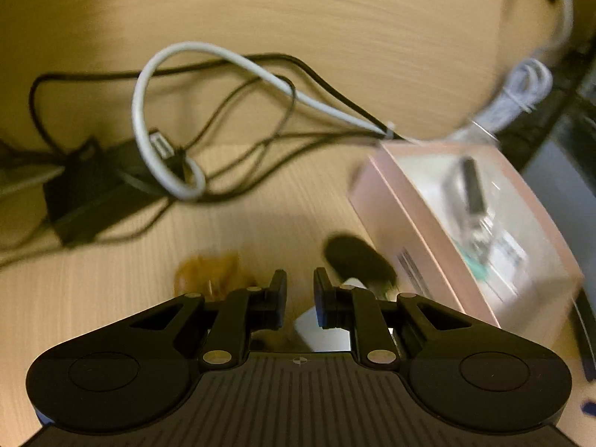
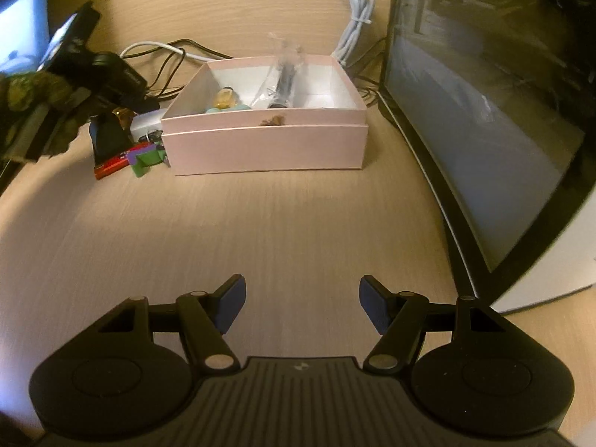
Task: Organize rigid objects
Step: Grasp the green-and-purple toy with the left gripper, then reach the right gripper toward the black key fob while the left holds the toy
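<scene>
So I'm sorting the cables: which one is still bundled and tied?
The white cable behind the pink box, beside the monitor: folded and cinched. The grey cable lies loose among black wires.

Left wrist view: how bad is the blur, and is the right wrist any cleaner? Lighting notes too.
Left wrist view: heavy motion smear on the pink box and cables; only the left gripper itself is crisp. Right wrist view: sharp, pink box readable, fisheye bends the monitor edge, which shows dull reflections. Both: warm yellow cast, dark corners.

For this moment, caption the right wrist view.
Open right gripper hovers over the table, facing a pink box of small items.
</scene>
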The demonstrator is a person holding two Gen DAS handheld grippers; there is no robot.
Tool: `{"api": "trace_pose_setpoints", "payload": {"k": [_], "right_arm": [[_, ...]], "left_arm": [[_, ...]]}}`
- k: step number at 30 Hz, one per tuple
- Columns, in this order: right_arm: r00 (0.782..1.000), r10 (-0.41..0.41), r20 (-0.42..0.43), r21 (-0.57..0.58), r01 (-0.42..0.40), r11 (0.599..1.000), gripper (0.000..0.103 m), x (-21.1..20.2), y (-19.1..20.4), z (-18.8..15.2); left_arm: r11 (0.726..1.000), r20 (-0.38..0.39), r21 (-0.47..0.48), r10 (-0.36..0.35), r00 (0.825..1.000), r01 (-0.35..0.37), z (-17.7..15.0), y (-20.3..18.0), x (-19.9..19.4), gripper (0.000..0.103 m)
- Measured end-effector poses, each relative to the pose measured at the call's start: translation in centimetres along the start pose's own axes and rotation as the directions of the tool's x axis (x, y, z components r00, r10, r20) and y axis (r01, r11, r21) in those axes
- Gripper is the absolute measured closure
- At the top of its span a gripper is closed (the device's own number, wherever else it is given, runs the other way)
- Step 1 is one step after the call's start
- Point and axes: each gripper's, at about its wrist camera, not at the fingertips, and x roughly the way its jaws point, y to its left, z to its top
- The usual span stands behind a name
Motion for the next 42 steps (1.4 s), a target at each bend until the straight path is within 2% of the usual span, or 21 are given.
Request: {"api": "trace_pose_setpoints", "payload": {"k": [5, 6, 9, 11, 12, 14, 16, 18, 27, 30, 33, 35, 37, 39, 41, 42], "right_arm": [[1.0, 0.026, 0.0, -0.053, -0.026, 0.998, 0.035, 0.5, 1.5, 0.6], [0.999, 0.033, 0.001, -0.064, -0.033, 0.997, 0.035, 0.5, 1.8, 0.8], [0.999, 0.042, 0.001, -0.092, -0.042, 0.995, 0.035, 0.5, 2.8, 1.1], [0.999, 0.045, -0.002, -0.098, -0.045, 0.994, 0.035, 0.7, 3.2, 1.2], [0.999, 0.048, -0.009, -0.095, -0.048, 0.994, 0.035, 0.9, 3.4, 1.2], [0.998, 0.055, -0.029, -0.076, -0.057, 0.996, 0.035, 1.3, 3.6, 1.2], [0.997, 0.063, -0.046, -0.052, -0.066, 0.996, 0.035, 1.5, 3.6, 1.0], [0.997, 0.06, -0.052, -0.034, -0.061, 0.998, 0.035, 1.5, 3.8, 0.8], [0.995, 0.063, -0.08, -0.008, -0.064, 0.998, 0.032, 0.7, 3.9, -1.2], [0.995, 0.067, -0.071, -0.005, -0.067, 0.998, 0.03, 0.4, 3.8, -1.6], [0.995, 0.078, -0.065, 0.0, -0.078, 0.997, 0.027, 0.3, 3.5, -1.8], [0.994, 0.089, -0.063, 0.001, -0.089, 0.996, 0.02, 0.3, 3.5, -2.0], [0.994, 0.091, -0.056, -0.001, -0.092, 0.996, 0.018, 0.3, 3.5, -2.1], [0.994, 0.097, -0.05, -0.004, -0.097, 0.995, 0.016, 0.2, 3.6, -2.3], [0.993, 0.111, -0.049, -0.004, -0.112, 0.994, 0.008, 0.3, 3.6, -2.5], [0.991, 0.124, -0.052, 0.0, -0.124, 0.992, 0.004, 0.4, 3.5, -2.5]], "left_arm": [[0.994, -0.041, 0.102, -0.043, 0.998, 0.047, -3.5, -1.0, -3.1, 0.086], [0.992, -0.025, 0.117, -0.043, 0.999, 0.045, -4.0, -1.2, -4.0, 0.085], [0.99, 0.113, 0.136, -0.044, 0.993, 0.029, -5.5, -2.3, -8.5, 0.085], [0.989, 0.145, 0.111, -0.109, 0.983, 0.093, -6.2, -3.0, -10.8, 0.085], [0.985, 0.137, 0.11, -0.149, 0.979, 0.134, -6.7, -3.7, -11.3, 0.085], [0.971, 0.092, 0.186, -0.168, 0.981, 0.149, -7.9, -6.2, -11.1, 0.084], [0.951, 0.071, 0.289, -0.131, 0.989, 0.106, -8.8, -8.8, -10.1, 0.084], [0.936, 0.057, 0.345, -0.095, 0.994, 0.07, -9.4, -10.3, -9.1, 0.083], [0.931, -0.019, 0.359, -0.057, 0.998, 0.06, -9.7, -11.5, -5.7, 0.08], [0.928, -0.068, 0.355, -0.09, 0.994, 0.108, -9.8, -11.7, -5.0, 0.068], [0.914, -0.101, 0.381, -0.108, 0.989, 0.139, -9.8, -12.2, -4.9, 0.068], [0.92, -0.099, 0.377, -0.078, 0.992, 0.11, -9.9, -12.4, -4.4, 0.068], [0.933, -0.097, 0.35, -0.051, 0.994, 0.081, -9.7, -12.4, -3.6, 0.068], [0.944, -0.079, 0.32, -0.051, 0.996, 0.074, -9.6, -12.4, -3.3, 0.068], [0.948, -0.076, 0.308, -0.064, 0.995, 0.085, -9.6, -12.6, -3.1, 0.071], [0.95, -0.077, 0.299, -0.076, 0.994, 0.095, -9.8, -12.6, -3.2, 0.075]]}}
